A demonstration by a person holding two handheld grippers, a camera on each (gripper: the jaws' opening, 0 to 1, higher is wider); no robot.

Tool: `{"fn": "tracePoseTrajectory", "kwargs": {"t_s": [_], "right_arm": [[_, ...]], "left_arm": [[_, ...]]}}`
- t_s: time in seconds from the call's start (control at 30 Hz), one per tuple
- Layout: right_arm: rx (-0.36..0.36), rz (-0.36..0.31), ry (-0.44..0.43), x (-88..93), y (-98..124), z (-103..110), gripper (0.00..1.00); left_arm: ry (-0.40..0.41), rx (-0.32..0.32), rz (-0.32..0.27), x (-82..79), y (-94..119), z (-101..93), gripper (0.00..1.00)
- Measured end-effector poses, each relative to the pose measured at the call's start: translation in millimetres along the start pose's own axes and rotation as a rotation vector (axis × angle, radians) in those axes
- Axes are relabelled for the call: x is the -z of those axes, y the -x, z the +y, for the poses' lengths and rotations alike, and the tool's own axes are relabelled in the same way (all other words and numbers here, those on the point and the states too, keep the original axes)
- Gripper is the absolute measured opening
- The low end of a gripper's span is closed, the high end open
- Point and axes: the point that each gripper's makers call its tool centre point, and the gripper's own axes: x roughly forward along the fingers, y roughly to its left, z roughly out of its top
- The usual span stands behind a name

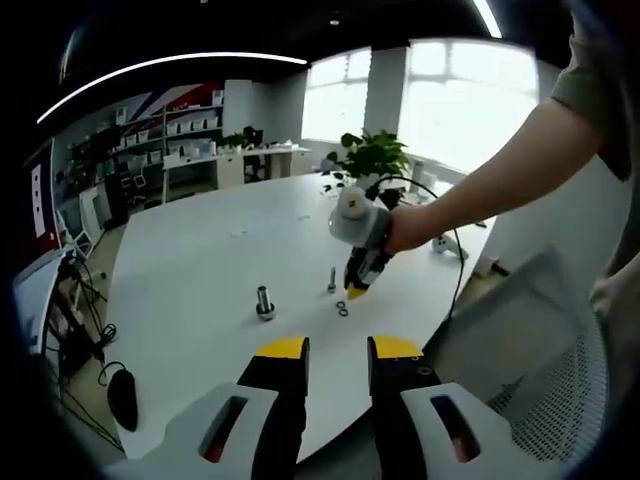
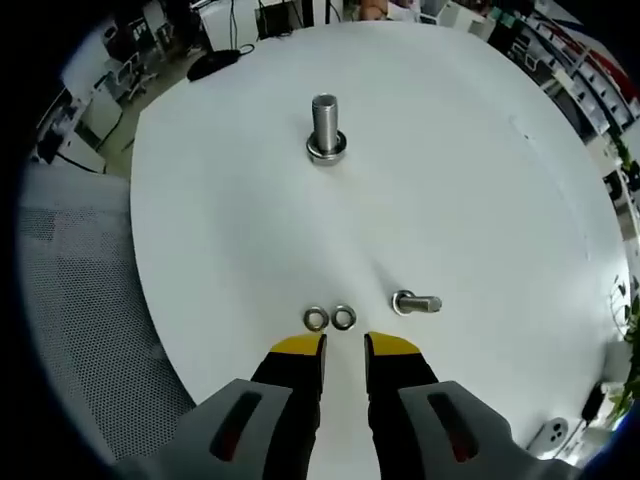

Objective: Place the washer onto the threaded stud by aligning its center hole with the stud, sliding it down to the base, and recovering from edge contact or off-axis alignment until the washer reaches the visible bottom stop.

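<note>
A threaded steel stud (image 2: 325,130) stands upright on its round base at the far middle of the white table (image 2: 480,180). Two small metal washers (image 2: 316,319) (image 2: 343,318) lie side by side just ahead of my right gripper (image 2: 345,345), whose jaws stand slightly apart with nothing between them. A short bolt (image 2: 415,303) lies on its side to their right. In the left gripper view, the stud (image 1: 264,301) is ahead of my left gripper (image 1: 338,348), open and empty. A hand holds the right gripper (image 1: 355,290) tip-down just above the washers (image 1: 342,308).
A grey mesh chair (image 1: 545,350) stands at the table's near edge, also seen as mesh (image 2: 70,300) on the left. A potted plant (image 1: 372,155) sits at the far edge. Cables and a dark object (image 1: 122,398) lie on the floor.
</note>
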Motion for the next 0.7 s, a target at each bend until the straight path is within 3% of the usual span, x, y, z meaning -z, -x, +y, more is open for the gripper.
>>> {"fn": "tracePoseTrajectory", "kwargs": {"t_s": [0.47,0.7], "right_arm": [[-0.003,-0.032,-0.001,8.6,8,-6,0.18],[-0.016,-0.076,-0.052,7.7,9,-10,0.18]], "left_arm": [[-0.047,-0.04,0.024,3.9,-1,3.9,0.21],[-0.078,-0.045,0.058,9.4,-2,2.2,0.21]]}}
